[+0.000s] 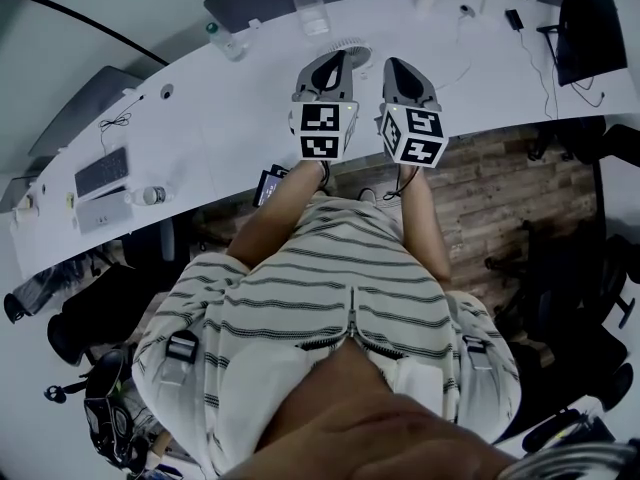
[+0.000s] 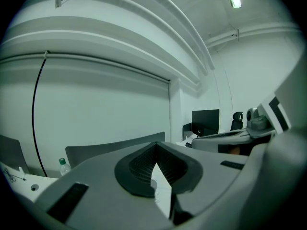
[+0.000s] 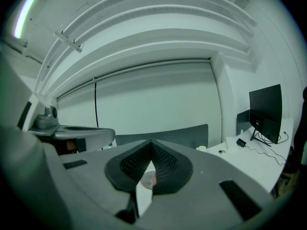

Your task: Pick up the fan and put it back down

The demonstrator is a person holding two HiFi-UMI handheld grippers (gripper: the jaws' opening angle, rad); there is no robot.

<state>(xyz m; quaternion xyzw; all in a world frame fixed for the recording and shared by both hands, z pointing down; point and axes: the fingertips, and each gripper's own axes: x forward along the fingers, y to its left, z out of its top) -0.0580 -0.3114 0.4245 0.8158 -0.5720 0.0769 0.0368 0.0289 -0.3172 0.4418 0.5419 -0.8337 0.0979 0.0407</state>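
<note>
Standing at a long white desk [image 1: 230,118] that curves across the head view, a person in a striped shirt [image 1: 330,298] holds both tools forward over the desktop, with wooden floor [image 1: 490,188] visible below the desk's near edge.

(a) Furnishings. A dark monitor [image 1: 590,28] stands at the desk's far right end, and it also appears at the right of the right gripper view. A keyboard [image 1: 100,171] lies at the far left end, with a bottle [image 1: 150,196] on its side just beside it.

(b) Tools. The left gripper [image 1: 335,60] and the right gripper [image 1: 395,65] are side by side and near each other, each with its marker cube toward the person. In the left gripper view, the left gripper's [image 2: 154,144] jaws meet at the tips with nothing clamped between them. In the right gripper view, the right gripper's [image 3: 151,143] jaws are likewise closed tip to tip and empty.

(c) Task object. The fan [image 1: 348,48], a small round white unit, rests on the desk just beyond the jaw tips, roughly between the two tools. The right gripper view shows its grille [image 3: 148,178] through the gap under the closed tips (seen beyond the jaws, not gripped by them).
</note>
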